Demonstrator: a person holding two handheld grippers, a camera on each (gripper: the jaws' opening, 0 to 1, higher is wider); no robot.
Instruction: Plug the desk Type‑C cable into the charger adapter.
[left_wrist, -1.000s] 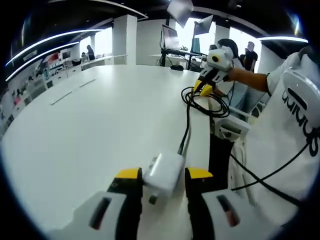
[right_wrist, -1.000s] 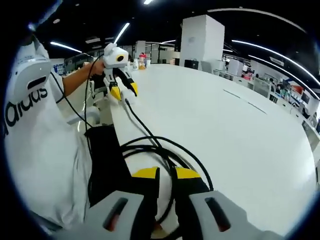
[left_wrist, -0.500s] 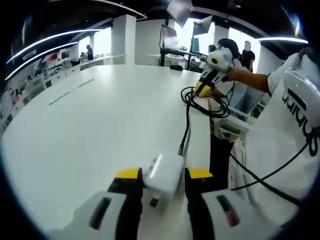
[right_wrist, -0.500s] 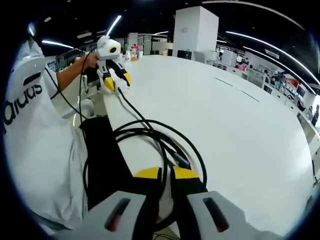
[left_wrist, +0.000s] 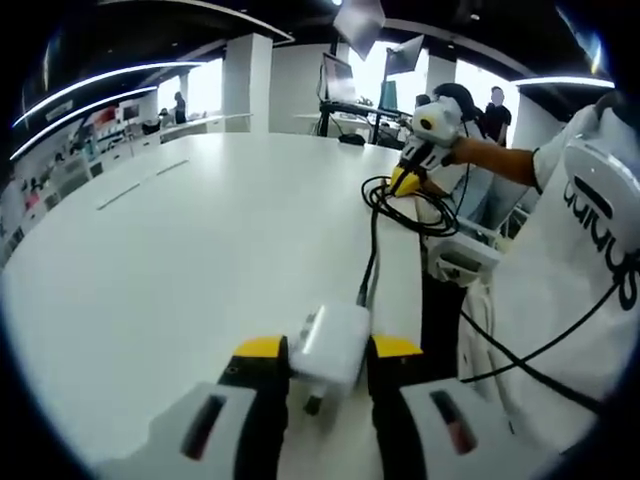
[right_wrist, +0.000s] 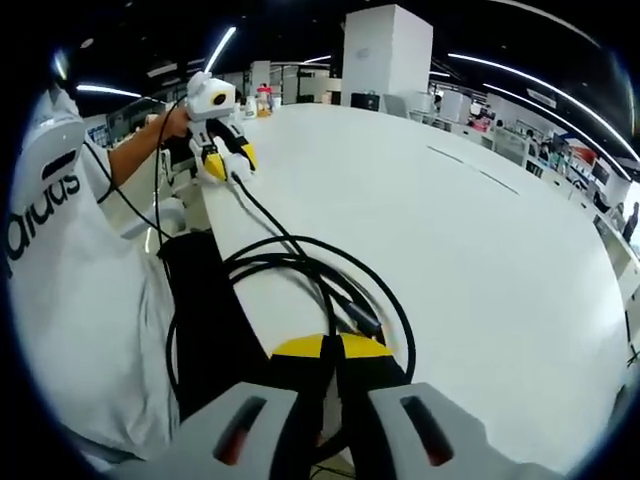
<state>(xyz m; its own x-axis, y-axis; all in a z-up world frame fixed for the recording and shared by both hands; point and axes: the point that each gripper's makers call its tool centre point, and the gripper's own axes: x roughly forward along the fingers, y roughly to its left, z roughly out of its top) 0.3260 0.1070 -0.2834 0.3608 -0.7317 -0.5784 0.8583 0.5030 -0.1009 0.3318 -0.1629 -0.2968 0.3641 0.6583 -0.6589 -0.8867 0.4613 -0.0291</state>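
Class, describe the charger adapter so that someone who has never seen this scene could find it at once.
Start at the large white table and go to its near edge, where the left tool has yellow-tipped jaws. The charger adapter is the small white block between those jaws. A black cable runs from its far end to a loose coil; the adapter is boxy and white, the cable thin and dark.

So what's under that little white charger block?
The charger adapter sits on the white table, pinched between the left gripper's yellow jaws. A small dark bit pokes out beneath it. The table right under it is covered.
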